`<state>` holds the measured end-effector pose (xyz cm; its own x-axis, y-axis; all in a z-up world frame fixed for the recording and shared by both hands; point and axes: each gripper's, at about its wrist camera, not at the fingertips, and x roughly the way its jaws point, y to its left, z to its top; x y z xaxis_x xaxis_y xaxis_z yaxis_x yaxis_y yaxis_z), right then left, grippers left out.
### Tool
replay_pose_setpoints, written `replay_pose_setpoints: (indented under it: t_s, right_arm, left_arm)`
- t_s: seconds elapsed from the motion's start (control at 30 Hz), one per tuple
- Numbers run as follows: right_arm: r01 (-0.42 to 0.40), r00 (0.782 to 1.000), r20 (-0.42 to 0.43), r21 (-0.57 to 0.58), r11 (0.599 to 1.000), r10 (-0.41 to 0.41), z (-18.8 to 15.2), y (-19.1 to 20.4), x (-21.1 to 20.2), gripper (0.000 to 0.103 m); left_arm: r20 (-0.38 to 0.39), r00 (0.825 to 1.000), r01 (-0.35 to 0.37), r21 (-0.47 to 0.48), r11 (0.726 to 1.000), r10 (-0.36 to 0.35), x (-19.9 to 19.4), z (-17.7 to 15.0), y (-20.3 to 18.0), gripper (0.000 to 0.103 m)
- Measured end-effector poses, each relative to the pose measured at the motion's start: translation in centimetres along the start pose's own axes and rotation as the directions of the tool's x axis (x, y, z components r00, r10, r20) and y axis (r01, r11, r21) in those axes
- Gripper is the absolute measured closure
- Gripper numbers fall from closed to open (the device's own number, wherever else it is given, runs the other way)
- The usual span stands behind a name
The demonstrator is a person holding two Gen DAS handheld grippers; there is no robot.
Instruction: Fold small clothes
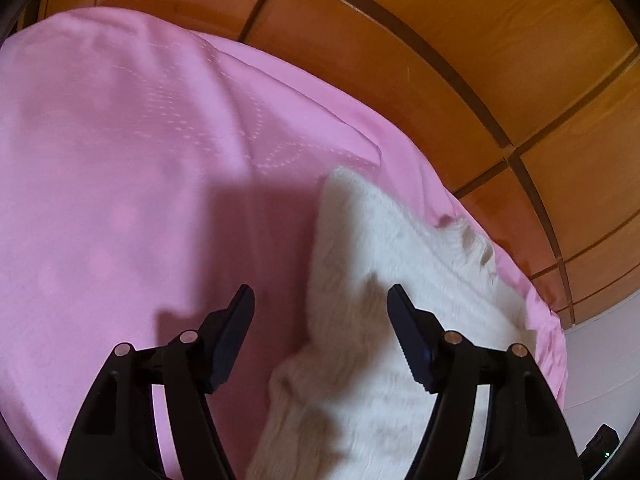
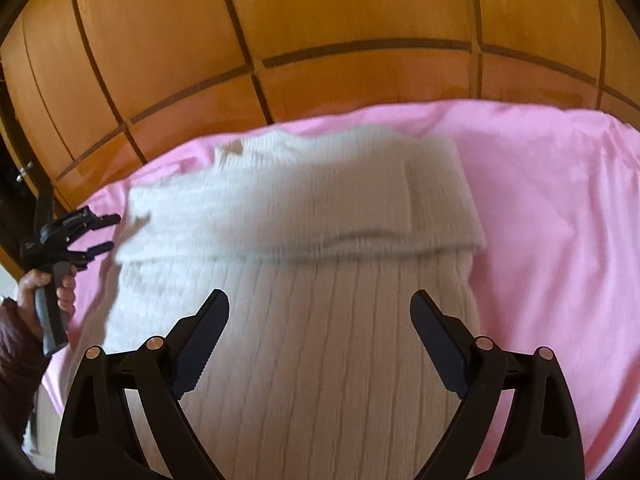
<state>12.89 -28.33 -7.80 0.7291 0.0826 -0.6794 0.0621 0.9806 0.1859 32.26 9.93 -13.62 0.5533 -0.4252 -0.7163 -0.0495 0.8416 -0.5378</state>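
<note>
**A:** What's the layout? The big wooden panelling (image 2: 320, 20) fills everything from 10 to 2 o'clock in the right view, and the pink sheet (image 2: 560, 200) covers the bed below it.

**B:** Yep. The sweater (image 2: 320, 340), a white cable knit, lies flat on the sheet, dead centre and running down to 6 o'clock. Its far part looks doubled over into a thick band across the middle, so I'd guess one fold is done.

**A:** And the grippers?

**B:** The right hand-held gripper (image 2: 320, 308) hangs over the knit body, jaws spread, nothing in them. The left hand-held gripper (image 2: 102, 234) sits at 9 o'clock by the band's end, also spread and empty; from its own camera the left one (image 1: 320, 300) straddles the sweater's edge without pinching it. My guess: each is lining up on its own side for the next fold.

**A:** Anything in the way?

**B:** Not really. Just a hand (image 2: 48, 284) in a dark sleeve (image 2: 16, 344) at 8 o'clock. The sheet's wrinkled, though, and could drag.
</note>
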Motion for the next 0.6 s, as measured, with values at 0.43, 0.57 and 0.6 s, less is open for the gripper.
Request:
replay_pose_setpoints:
  t_s: [0.43, 0.57, 0.6]
  right_arm:
    - [0.084, 0.996, -0.039, -0.017, 0.996, -0.085, 4.8, -1.6, 6.6, 0.012]
    - [0.144, 0.979, -0.145, -0.024, 0.989, -0.146, 3.9, -2.6, 10.8, 0.017]
    - [0.142, 0.982, -0.118, -0.023, 0.990, -0.144, 3.4, -2.7, 11.0, 0.014]
  left_arm:
    - [0.042, 0.992, -0.127, 0.179, 0.976, 0.121, 2.4, 0.2, -3.8, 0.092]
    - [0.055, 0.970, -0.242, 0.223, 0.944, 0.235, 3.8, 0.0, -4.5, 0.081]
    - [0.067, 0.964, -0.266, 0.234, 0.935, 0.258, 3.9, -0.1, -4.8, 0.076]
